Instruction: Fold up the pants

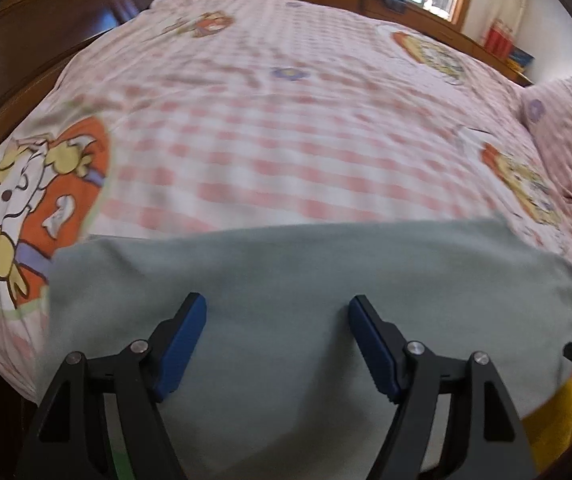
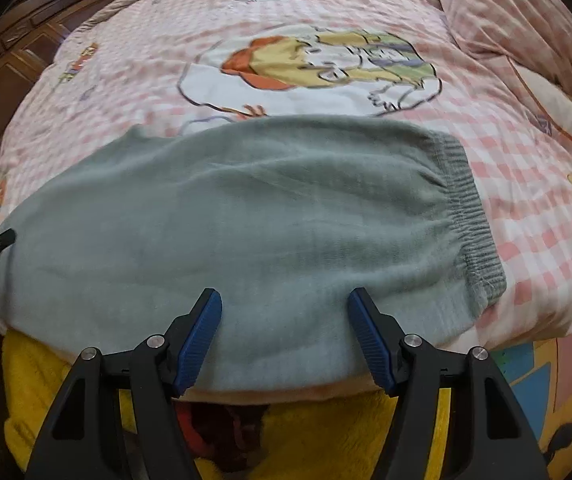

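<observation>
The pants [image 2: 246, 216] are laid across the near edge of the bed [image 1: 286, 140], on a pink checked quilt with cartoon prints, and they look already folded lengthwise into 1 long grey-green band. Part of the near edge hangs over the side of the bed, above something yellow and fuzzy [image 2: 66, 392] below.

Starting at the left: the left claw [image 1: 277, 312] is seen spread wide open over the left stretch of the fabric, nothing between the blue pads [image 1: 184, 344]. Whether the tips are touching the cloth or just hovering can't be told, since that view is a bit blurred.

Further right, the right claw [image 2: 285, 308] is opened just as wide over the near edge, and nothing is gripped either. At the far right end the ribbed elastic band [image 2: 466, 208] is visible, gathered and darker grey.

Handling-wise, the fabric reads as soft fleecy knit: light, floppy, no stiffness at all, so it'll probably sag and drape wherever it isn't supported. It shouldn't be slippery against those ridged pads. The ribbed end is likely the best spot to be pinched on the right, being thicker and firmer, with all layers caught together. On the left, the opposite end's edge should be taken the same way, so that both layers get lifted and the fold stays square.
</observation>
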Demonstrator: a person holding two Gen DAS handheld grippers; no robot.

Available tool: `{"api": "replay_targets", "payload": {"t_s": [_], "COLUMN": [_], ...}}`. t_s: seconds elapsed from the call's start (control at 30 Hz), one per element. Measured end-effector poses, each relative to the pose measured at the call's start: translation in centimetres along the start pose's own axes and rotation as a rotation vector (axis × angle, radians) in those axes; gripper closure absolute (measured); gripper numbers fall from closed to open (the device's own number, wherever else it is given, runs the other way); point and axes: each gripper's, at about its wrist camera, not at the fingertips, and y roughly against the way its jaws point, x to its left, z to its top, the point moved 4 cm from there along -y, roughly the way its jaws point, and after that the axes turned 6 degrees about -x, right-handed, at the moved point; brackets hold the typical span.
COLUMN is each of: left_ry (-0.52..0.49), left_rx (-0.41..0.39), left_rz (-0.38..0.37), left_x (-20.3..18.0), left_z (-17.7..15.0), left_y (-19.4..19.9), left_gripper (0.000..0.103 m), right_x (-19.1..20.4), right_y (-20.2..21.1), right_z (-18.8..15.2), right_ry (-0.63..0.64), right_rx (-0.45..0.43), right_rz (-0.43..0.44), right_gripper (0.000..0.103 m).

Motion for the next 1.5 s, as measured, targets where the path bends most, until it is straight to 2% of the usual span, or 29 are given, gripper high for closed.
{"api": "replay_targets", "payload": {"t_s": [0.13, 0.2, 0.23, 0.33, 0.47, 0.53, 0.7, 0.8, 0.97, 1.03, 1.13, 1.23, 1.33, 1.5], "left_ry": [-0.040, -0.065, -0.066, -0.028, -0.005, 0.036, 0.136, 0.154, 0.139, 0.161, 0.143, 0.089, 0.073, 0.061], "left_rx": [-0.028, -0.044, -0.047, -0.039, -0.060, -0.055, -0.028, -0.011, 0.014, 0.013, -0.009, -0.034, -0.047, -0.108], "left_rz": [0.049, 0.156, 0.185, 0.201, 0.298, 0.280, 0.102, 0.031, 0.033, 0.001, -0.021, -0.003, 0.000, 0.003], "left_x": [3.1, 5.0, 5.7, 8.2, 11.1, 12.2, 12.1, 11.2, 10.8, 10.8, 10.6, 10.3, 10.3, 9.5], "left_z": [0.8, 1.4, 1.6, 1.9, 1.6, 1.1, -0.8, -1.7, -3.0, -3.2, -3.3, -3.5, -3.7, -3.7], "left_y": [-0.8, -0.8, -0.8, -0.6, 1.1, 1.9, 3.5, 4.0, 3.4, 3.2, 3.8, 4.6, 5.2, 6.2], "left_gripper": [0.032, 0.032, 0.032, 0.032, 0.032, 0.032, 0.032, 0.032, 0.032, 0.035, 0.061, 0.073, 0.076, 0.076], "right_x": [-0.2, -0.1, -0.1, 0.0, 0.1, 0.3, 1.1, 2.3, 4.9, 5.8, 6.3, 6.3, 6.5, 6.5], "right_y": [-1.2, -1.4, -1.4, -1.6, -1.7, -1.8, -1.1, 0.1, 1.6, 1.5, 0.2, -1.0, -1.4, -1.6], "right_z": [-0.1, -0.1, -0.1, -0.3, -0.3, -0.2, 0.1, 0.1, -0.1, -0.4, -1.1, -1.6, -1.7, -1.7], "right_ry": [0.005, 0.016, 0.017, 0.018, 0.017, 0.018, 0.024, 0.027, 0.089, 0.108, 0.120, 0.119, 0.139, 0.140], "right_rx": [0.005, -0.001, -0.003, -0.010, -0.012, -0.008, 0.010, 0.006, -0.010, -0.006, 0.031, 0.059, 0.061, 0.061], "right_rz": [-0.002, -0.001, 0.000, 0.007, 0.015, 0.008, -0.025, 0.029, 0.071, 0.085, 0.070, 0.058, 0.038, 0.037], "right_gripper": [0.034, 0.030, 0.030, 0.027, 0.023, 0.022, 0.022, 0.022, 0.022, 0.022, 0.022, 0.022, 0.022, 0.021]}}
